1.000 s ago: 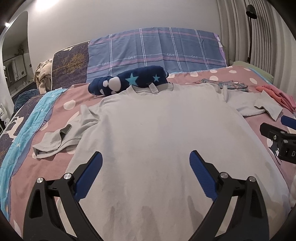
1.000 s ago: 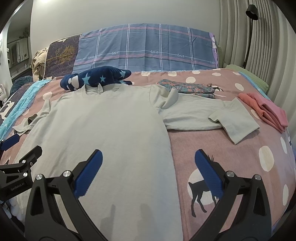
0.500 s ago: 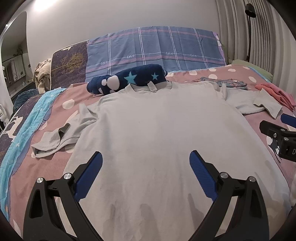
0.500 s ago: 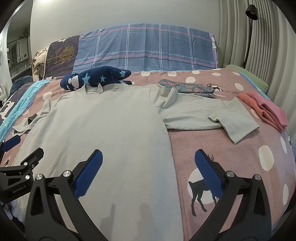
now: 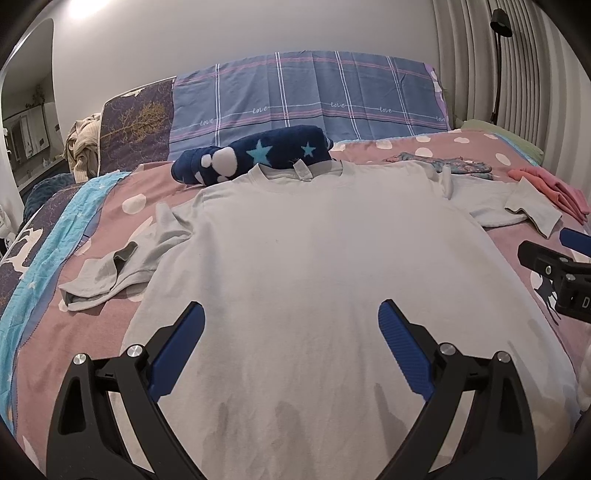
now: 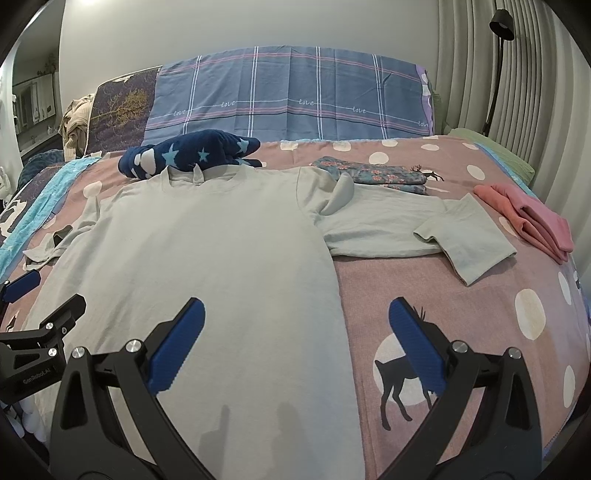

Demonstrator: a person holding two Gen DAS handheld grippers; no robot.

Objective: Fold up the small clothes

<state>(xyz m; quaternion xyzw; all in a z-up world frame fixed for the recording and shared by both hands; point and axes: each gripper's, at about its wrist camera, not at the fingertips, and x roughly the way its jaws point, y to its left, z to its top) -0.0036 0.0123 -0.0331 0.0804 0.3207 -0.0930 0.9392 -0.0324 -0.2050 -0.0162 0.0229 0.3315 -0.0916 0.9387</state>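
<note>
A pale grey long-sleeved shirt [image 5: 314, 266] [image 6: 207, 251] lies spread flat on the bed, collar towards the pillows. Its left sleeve [image 5: 110, 269] is crumpled at the left; its right sleeve [image 6: 424, 232] stretches right with the cuff folded back. My left gripper [image 5: 291, 317] hovers open above the shirt's lower body, nothing between its blue pads. My right gripper [image 6: 295, 317] is open too, straddling the shirt's right side edge above the hem. Each gripper shows at the edge of the other's view.
A navy star-patterned fleece [image 5: 255, 158] lies behind the collar. Folded floral cloth [image 6: 373, 177] and folded pink garments [image 6: 524, 218] rest at the right. The pink dotted bedspread [image 6: 480, 295] has a deer print; a blue checked pillow [image 6: 295, 99] and a floor lamp [image 6: 498, 22] stand behind.
Both grippers stay open. The left view has drifted slightly so the shirt sits a little further left and lower; the right view is nearly unchanged.
</note>
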